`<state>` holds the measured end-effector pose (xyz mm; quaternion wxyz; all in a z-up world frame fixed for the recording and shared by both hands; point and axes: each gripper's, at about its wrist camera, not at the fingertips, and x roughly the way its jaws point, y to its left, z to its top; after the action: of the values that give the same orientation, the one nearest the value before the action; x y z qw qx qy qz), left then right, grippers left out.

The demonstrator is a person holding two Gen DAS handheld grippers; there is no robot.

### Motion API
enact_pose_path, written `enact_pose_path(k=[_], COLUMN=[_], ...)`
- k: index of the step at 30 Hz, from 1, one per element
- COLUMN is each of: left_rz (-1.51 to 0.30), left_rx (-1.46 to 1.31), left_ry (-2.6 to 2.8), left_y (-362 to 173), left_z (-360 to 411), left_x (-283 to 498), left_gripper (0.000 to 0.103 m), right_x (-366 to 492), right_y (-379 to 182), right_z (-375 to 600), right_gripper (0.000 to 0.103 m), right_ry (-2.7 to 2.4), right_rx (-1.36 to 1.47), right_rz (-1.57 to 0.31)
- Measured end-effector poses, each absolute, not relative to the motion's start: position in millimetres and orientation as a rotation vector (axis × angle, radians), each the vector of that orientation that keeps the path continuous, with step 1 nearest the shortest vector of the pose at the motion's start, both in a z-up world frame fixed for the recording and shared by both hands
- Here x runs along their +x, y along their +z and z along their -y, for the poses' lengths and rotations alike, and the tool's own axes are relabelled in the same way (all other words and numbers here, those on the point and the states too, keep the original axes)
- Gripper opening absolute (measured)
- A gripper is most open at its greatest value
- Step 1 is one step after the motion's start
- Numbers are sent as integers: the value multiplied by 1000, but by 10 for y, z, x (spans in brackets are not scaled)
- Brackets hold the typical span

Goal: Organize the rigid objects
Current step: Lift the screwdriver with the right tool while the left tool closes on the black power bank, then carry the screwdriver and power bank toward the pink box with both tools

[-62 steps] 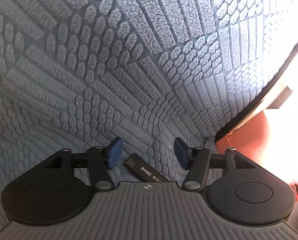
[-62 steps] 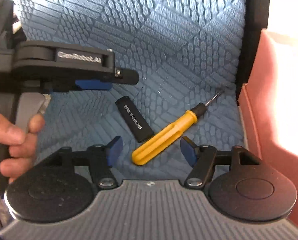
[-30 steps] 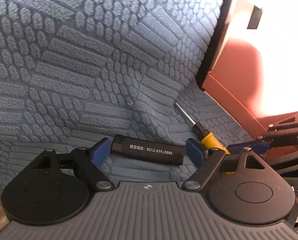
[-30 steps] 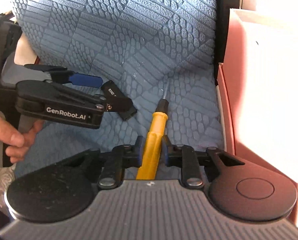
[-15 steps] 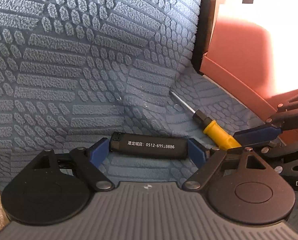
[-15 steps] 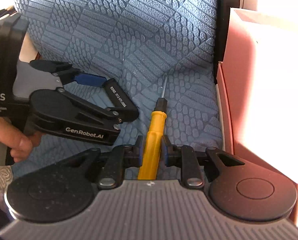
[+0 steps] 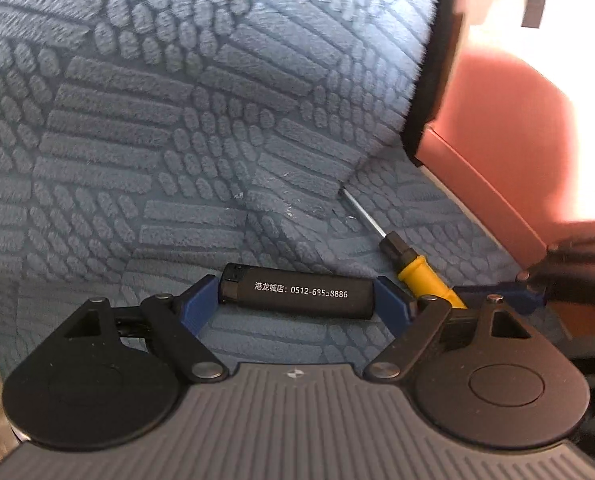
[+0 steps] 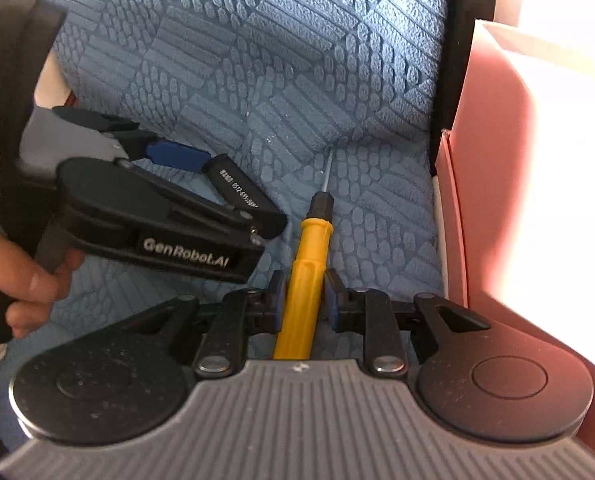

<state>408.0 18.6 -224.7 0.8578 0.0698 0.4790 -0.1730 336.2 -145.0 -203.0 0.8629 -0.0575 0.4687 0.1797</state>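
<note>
A black lighter (image 7: pixel 305 290) with white print lies on the blue textured cushion (image 7: pixel 177 140). My left gripper (image 7: pixel 297 297) is shut on it lengthwise, one blue pad against each end. In the right wrist view the lighter (image 8: pixel 237 192) shows between the left gripper's fingers (image 8: pixel 177 156). Just to its right lies a yellow-handled screwdriver (image 8: pixel 309 264), tip pointing away from me. My right gripper (image 8: pixel 303 298) is shut on its handle. The left wrist view shows the screwdriver (image 7: pixel 421 276) with a right finger (image 7: pixel 493 292) beside it.
A salmon-pink open box (image 8: pixel 497 160) stands right of the screwdriver, against the cushion's black edge (image 8: pixel 453 60); in the left wrist view the box (image 7: pixel 497 140) is at upper right. A person's hand (image 8: pixel 25 280) holds the left gripper's handle.
The left gripper has slid toward the box and down, and its pads now touch both ends of the lighter. The right gripper has stayed shut on the screwdriver.
</note>
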Motion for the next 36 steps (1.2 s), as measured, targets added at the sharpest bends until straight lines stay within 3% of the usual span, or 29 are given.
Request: enact_pose_path(k=[9,36], left_rz=[-1075,-965], left_rx=[25,-292], left_ry=[-229,18], left_y=[-2159,-1714], left_z=[-306,-405], left_x=[3944,2390], left_gripper=[86,86], right_x=[3287,2212], right_y=[-1949,-1647], right_z=[1512,1599], right_gripper=[22,21], right_ry=[382,465], right_rx=[-105,-162], right_rz=[-975,-911])
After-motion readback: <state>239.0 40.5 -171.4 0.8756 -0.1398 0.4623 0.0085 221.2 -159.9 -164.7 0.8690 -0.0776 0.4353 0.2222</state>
